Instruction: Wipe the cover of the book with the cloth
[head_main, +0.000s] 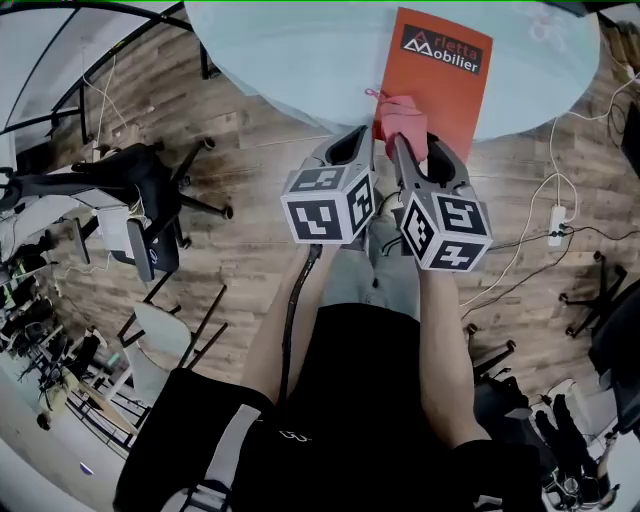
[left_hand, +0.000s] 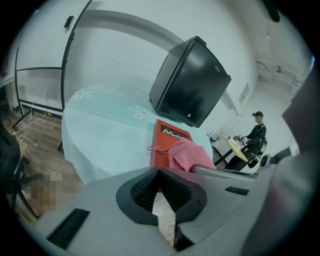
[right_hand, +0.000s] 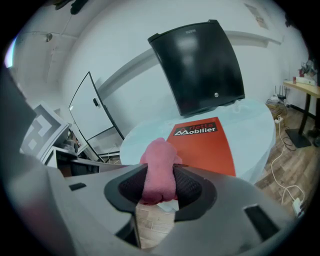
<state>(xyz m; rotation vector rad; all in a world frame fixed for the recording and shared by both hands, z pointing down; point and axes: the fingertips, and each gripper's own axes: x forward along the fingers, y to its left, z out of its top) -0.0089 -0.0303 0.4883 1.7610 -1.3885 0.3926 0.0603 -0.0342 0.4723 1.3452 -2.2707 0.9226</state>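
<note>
Lying at the round counter's (head_main: 280, 50) near edge is the book (head_main: 440, 95); right gripper (right_hand: 159, 186) clamps the cloth (right_hand: 159, 162), left gripper (left_hand: 159, 194) closed, empty; wood floor (head_main: 250, 180) around.

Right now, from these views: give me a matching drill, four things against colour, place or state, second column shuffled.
Things:
1. cloth
2. book
3. left tongs
4. black box

States:
A. orange, lying on the table
B. shut, nothing held
C. pink, clamped in the right tongs
D. beyond the book's far edge

Pairs: 1-C, 2-A, 3-B, 4-D
</note>
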